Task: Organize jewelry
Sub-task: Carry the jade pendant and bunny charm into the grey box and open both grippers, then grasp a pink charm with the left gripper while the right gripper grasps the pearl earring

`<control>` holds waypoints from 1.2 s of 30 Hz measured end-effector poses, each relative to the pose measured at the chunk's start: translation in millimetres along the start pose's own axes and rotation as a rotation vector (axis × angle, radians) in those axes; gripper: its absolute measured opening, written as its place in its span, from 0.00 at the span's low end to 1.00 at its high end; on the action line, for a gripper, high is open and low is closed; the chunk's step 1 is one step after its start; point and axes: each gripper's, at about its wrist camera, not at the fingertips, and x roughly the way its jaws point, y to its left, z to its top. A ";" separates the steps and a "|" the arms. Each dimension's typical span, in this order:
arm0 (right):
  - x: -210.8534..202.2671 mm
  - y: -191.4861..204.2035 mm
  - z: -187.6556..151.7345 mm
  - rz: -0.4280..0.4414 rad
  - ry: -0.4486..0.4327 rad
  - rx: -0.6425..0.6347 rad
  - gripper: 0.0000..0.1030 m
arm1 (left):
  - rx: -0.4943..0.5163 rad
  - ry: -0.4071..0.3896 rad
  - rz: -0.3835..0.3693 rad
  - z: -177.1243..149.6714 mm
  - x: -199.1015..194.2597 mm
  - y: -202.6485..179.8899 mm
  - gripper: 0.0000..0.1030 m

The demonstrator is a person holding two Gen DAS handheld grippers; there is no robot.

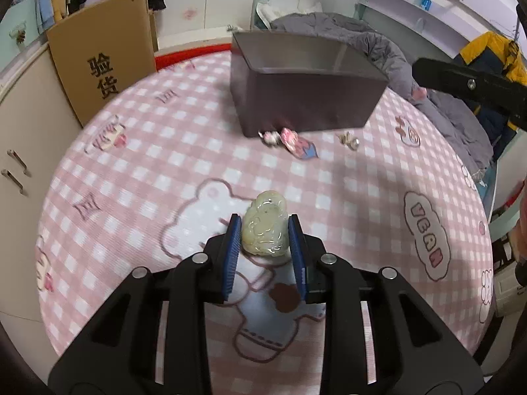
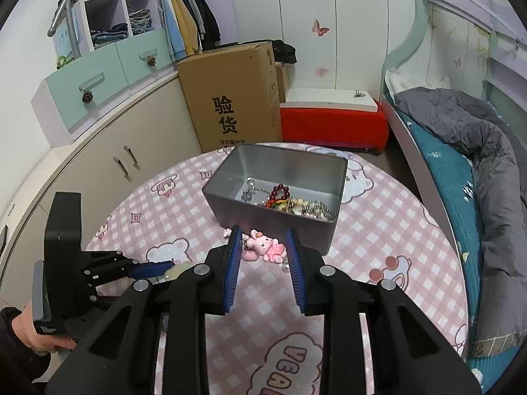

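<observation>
The left wrist camera looks steeply down along its own fingers, close over the near part of the pink checked table point(image 1: 138, 151), facing the grey metal box point(image 1: 306, 98) by the far edge. The right wrist camera looks from higher, down into the same box point(image 2: 280, 164). Both views share the box, the cardboard carton point(image 2: 230, 98) and the tabletop between.

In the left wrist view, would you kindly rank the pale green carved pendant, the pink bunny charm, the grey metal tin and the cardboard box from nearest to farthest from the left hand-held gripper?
1. Pale green carved pendant, between the left hand-held gripper pads.
2. Pink bunny charm, ahead on the cloth.
3. Grey metal tin, just behind the charm.
4. Cardboard box, far left, off the table.
</observation>
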 end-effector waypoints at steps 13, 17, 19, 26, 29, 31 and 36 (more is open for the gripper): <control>23.9 -30.8 66.7 0.026 -0.004 0.090 0.25 | -0.041 -0.184 -0.058 107.6 -54.1 1.7 0.28; 44.0 -43.9 71.3 0.043 0.037 0.141 0.25 | -0.085 -0.153 -0.146 136.7 -36.0 4.5 0.28; 53.2 -50.5 71.2 0.047 0.059 0.173 0.25 | -0.095 -0.148 -0.186 145.4 -27.1 6.0 0.28; 55.1 -77.3 64.2 0.026 0.039 0.322 0.93 | -0.084 -0.209 -0.055 154.5 -32.2 3.5 0.88; 47.6 -84.8 61.3 0.017 0.026 0.359 0.93 | -0.082 -0.247 0.004 151.2 -44.8 6.1 0.88; 40.3 -87.4 60.6 0.010 0.007 0.362 0.93 | -0.079 -0.264 0.028 148.3 -51.8 7.5 0.89; 23.9 -88.5 58.7 -0.006 -0.028 0.358 0.93 | -0.082 -0.307 0.056 131.2 -70.1 12.9 0.89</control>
